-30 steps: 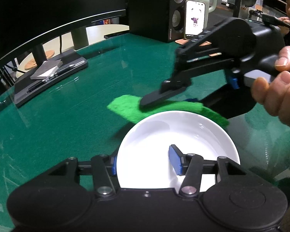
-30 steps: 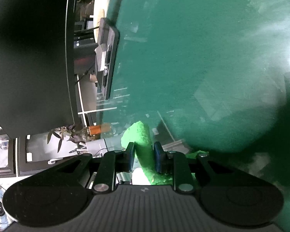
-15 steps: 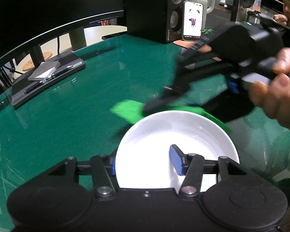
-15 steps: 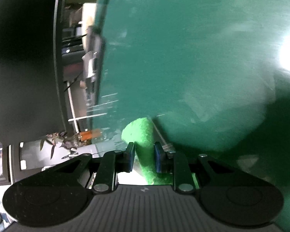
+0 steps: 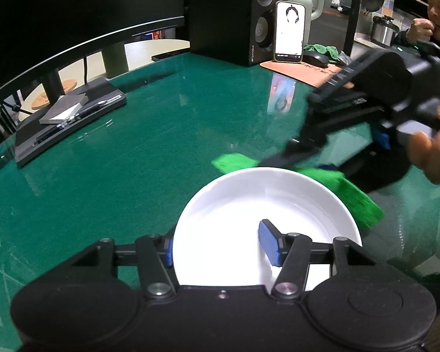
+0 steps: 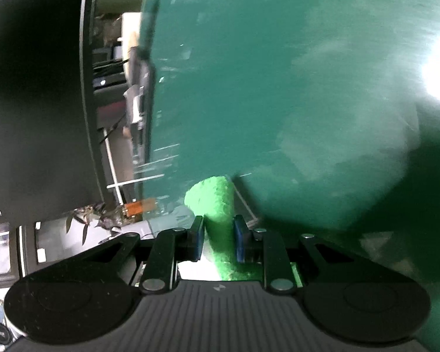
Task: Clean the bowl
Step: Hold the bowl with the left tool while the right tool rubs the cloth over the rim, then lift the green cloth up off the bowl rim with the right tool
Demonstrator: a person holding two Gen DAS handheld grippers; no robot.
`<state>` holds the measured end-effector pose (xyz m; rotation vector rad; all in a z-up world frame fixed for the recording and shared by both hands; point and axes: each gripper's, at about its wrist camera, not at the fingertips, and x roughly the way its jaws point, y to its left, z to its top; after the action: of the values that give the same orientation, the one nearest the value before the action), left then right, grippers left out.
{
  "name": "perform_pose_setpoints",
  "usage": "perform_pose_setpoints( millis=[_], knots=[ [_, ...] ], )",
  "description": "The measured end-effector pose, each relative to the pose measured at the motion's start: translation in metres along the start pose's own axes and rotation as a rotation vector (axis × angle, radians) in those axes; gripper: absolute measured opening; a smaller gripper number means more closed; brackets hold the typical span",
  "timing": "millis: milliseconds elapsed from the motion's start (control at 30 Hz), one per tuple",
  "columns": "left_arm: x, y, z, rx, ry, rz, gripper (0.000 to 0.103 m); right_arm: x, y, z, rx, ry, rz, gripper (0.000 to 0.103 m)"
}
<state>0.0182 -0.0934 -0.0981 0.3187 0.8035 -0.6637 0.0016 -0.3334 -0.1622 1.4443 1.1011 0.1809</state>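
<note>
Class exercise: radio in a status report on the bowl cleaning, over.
Left gripper straddling the near rim of the white bowl. Right gripper clamped on the green scouring pad, at the bowl's far rim. Nothing in the way.

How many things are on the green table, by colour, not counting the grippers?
White: 1, the bowl.
Green: 2, the scrub pad and a cloth.
Black: 3, the speaker, mouse and tray.
Other: 1, the phone.
Total: 7.
</note>
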Motion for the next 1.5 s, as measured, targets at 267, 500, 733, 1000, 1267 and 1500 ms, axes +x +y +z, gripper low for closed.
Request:
perform_pose_setpoints(
  millis=[267,500,733,1000,1267,1500],
  knots=[
    [0.000,-0.002,0.001,-0.003,0.001,0.003,0.054,0.038,0.024,0.009,-0.071,0.037,0.005,0.023],
    [0.001,-0.002,0.001,-0.011,0.005,0.011,0.059,0.057,0.038,0.011,-0.107,0.075,0.017,0.023],
    [0.001,0.001,0.000,-0.035,0.006,-0.011,0.052,0.017,0.016,0.009,-0.079,0.030,-0.051,0.023],
    [-0.010,0.005,-0.005,-0.118,0.019,-0.001,0.035,-0.005,0.064,-0.007,-0.257,-0.081,0.032,0.023],
    [-0.016,0.009,-0.011,-0.210,0.016,0.027,0.024,0.017,0.121,-0.050,-0.570,-0.014,0.056,0.023],
    [-0.018,0.008,-0.013,-0.224,0.011,0.030,0.024,0.052,0.120,-0.061,-0.766,0.002,-0.084,0.022]
  ],
)
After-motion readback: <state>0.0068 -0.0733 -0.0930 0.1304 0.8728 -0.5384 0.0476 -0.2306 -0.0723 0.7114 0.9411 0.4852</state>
